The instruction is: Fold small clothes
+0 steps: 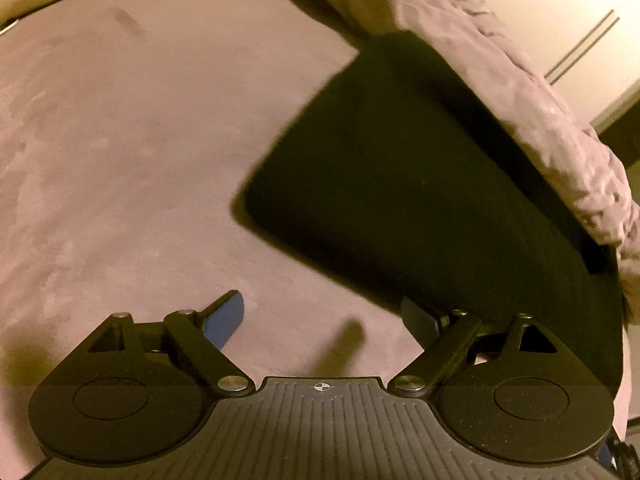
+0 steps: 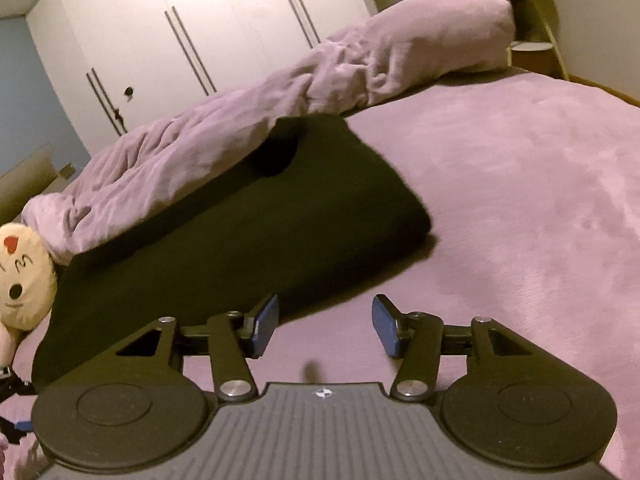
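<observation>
Both tongs stood apart and empty. The left tongs [image 1: 324, 320] had the black garment [image 1: 420, 200] touching their right finger, running ahead-right toward the duvet [image 1: 520, 112]. The right tongs [image 2: 326, 326] had it ahead-left, so the left hand seemed nearer.

readable text: none in either view
signs: a red heart and a drawn face on the round plush cushion [image 2: 22, 276]
</observation>
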{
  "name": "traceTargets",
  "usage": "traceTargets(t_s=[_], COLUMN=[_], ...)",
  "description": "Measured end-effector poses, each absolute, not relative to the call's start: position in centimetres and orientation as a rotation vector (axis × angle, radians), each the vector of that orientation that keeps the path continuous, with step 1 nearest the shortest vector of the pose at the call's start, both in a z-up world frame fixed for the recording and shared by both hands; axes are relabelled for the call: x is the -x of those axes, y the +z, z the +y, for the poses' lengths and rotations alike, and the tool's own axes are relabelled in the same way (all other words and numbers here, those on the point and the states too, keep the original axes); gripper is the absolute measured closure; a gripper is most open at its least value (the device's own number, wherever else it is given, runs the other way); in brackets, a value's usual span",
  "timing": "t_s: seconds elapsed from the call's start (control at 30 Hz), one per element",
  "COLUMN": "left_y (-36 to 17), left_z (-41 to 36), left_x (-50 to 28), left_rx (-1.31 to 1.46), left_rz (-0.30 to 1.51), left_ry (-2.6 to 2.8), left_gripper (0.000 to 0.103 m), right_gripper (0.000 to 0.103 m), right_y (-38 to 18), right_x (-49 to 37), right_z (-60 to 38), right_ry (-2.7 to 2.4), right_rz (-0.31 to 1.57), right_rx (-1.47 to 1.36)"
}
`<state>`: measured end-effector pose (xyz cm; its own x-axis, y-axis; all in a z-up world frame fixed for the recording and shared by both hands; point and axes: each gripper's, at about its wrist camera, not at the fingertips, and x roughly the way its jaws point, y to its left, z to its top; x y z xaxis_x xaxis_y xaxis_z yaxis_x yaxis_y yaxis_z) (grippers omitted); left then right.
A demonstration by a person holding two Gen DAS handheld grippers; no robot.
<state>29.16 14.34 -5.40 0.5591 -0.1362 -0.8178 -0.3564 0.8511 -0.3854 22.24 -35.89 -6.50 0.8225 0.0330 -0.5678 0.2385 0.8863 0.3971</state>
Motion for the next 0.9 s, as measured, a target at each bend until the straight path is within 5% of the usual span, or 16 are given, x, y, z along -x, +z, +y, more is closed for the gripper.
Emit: traceTargets(t_s=[0.13,0.3,0.67,0.9], left_y=[-4.9,-3.2,-4.6,-6.4], left_z=[13.4,11.1,4.4,4.0], left_x=[-29.4,-30.0,-41.9,-44.3], left_rx=[0.483,0.335,0.176,0.074], left_rz=[0.957,0.836,0.847,0.870], left_ry=[0.199,0.264,0.124,0.107], left_gripper=[0.013,0.015,0.010,0.006], right_gripper=[0.052,0.065,0.065,0.059], right_y=[-6.4,-6.1,-6.5,-9.5], right_x=[-22.9,-26.5,-43.5,-46.5], right_z=[-36.8,-36.0,-31.1,-30.8], right_ry=[-0.124,-0.096,-0.069,-0.077], right_rz=[0.580,0.559,0.564,0.532], right_rx=[-0.491,-0.444,-0.202,-0.061])
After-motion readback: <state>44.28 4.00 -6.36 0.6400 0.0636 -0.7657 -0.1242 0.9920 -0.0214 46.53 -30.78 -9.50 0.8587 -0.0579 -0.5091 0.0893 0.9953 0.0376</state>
